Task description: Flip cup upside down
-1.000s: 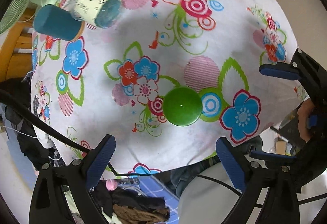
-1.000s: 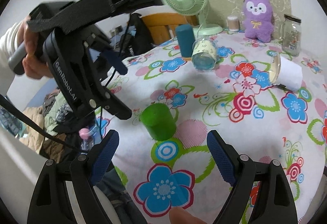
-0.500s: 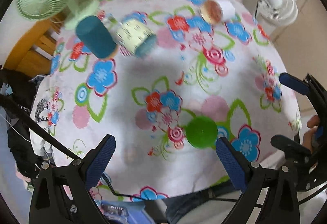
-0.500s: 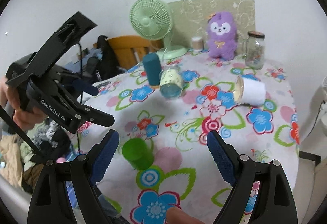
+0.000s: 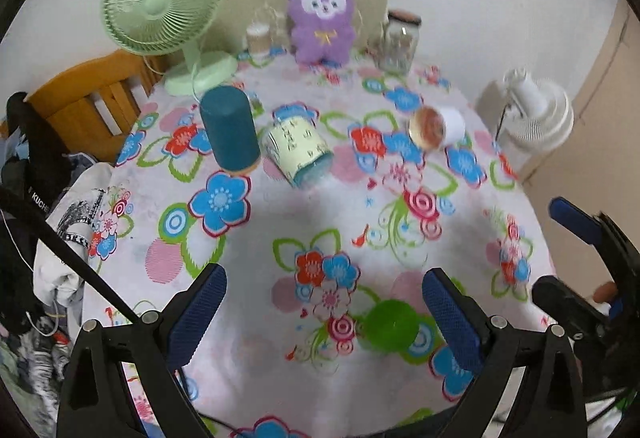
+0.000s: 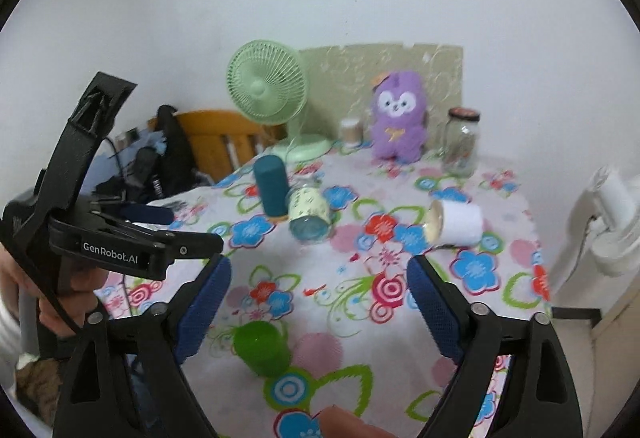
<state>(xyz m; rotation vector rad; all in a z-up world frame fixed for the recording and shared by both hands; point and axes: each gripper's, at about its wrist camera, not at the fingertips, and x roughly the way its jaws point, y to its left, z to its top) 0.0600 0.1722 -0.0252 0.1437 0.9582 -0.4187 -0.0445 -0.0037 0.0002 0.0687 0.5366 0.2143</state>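
Note:
A green cup [image 5: 391, 324] stands upside down near the table's front edge; it also shows in the right wrist view [image 6: 262, 346]. A teal cup [image 5: 229, 128] stands upside down further back. A pale yellow patterned cup [image 5: 298, 150] and a white cup [image 5: 438, 125] lie on their sides. My left gripper [image 5: 324, 314] is open and empty, raised above the front of the table. My right gripper [image 6: 318, 298] is open and empty, held off the front edge, with the green cup low between its fingers.
The table wears a flowered cloth [image 5: 320, 222]. At the back stand a green fan [image 5: 162, 4], a purple plush toy [image 5: 322, 18], a glass jar [image 5: 400, 40] and a small tan container [image 5: 258, 38]. A wooden chair [image 5: 92, 94] stands left, a white fan [image 5: 536, 110] right.
Both grippers have pulled back and tilted up from the green cup, so the far end of the table and the wall came into view. The cups have not moved.

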